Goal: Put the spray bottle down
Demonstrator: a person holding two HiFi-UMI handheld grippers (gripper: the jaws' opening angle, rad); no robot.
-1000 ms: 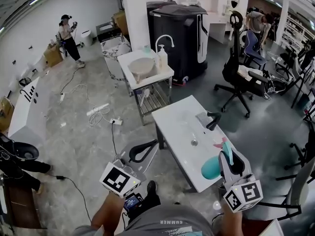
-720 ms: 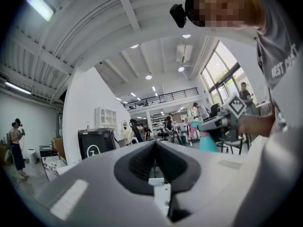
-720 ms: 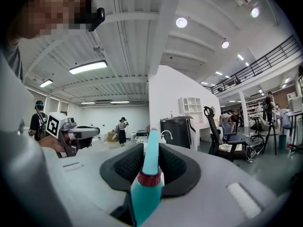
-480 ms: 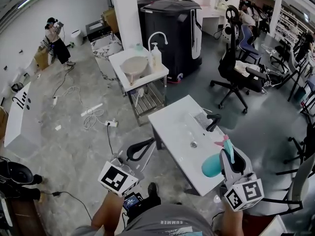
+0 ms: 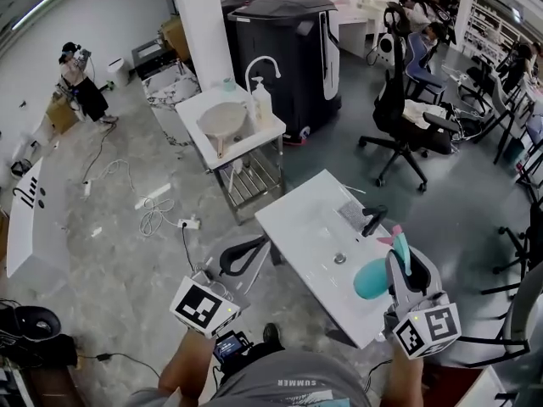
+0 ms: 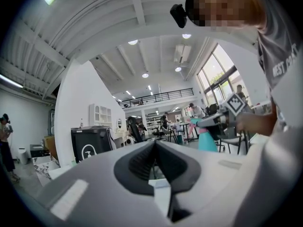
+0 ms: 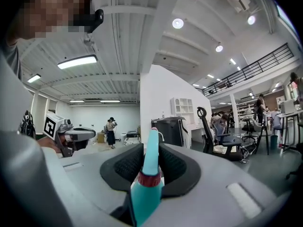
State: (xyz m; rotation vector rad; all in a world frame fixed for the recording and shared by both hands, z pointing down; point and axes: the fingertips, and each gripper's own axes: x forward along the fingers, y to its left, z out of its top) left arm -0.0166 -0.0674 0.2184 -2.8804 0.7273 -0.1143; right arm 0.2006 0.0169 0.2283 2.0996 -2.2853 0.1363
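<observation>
Our right gripper (image 5: 396, 259) clamps the teal spray bottle (image 5: 371, 279) over the white washbasin top's (image 5: 305, 219) near right edge. Our left gripper (image 5: 261, 247), jaws together and empty, hovers just off that top's left edge.

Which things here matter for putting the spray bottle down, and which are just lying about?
Job: spray bottle, gripped in the right claw; white counter, probably its landing spot.
Lying about: left claw (empty), black faucet, round basin, soap bottle, office chair, floor cables.
</observation>
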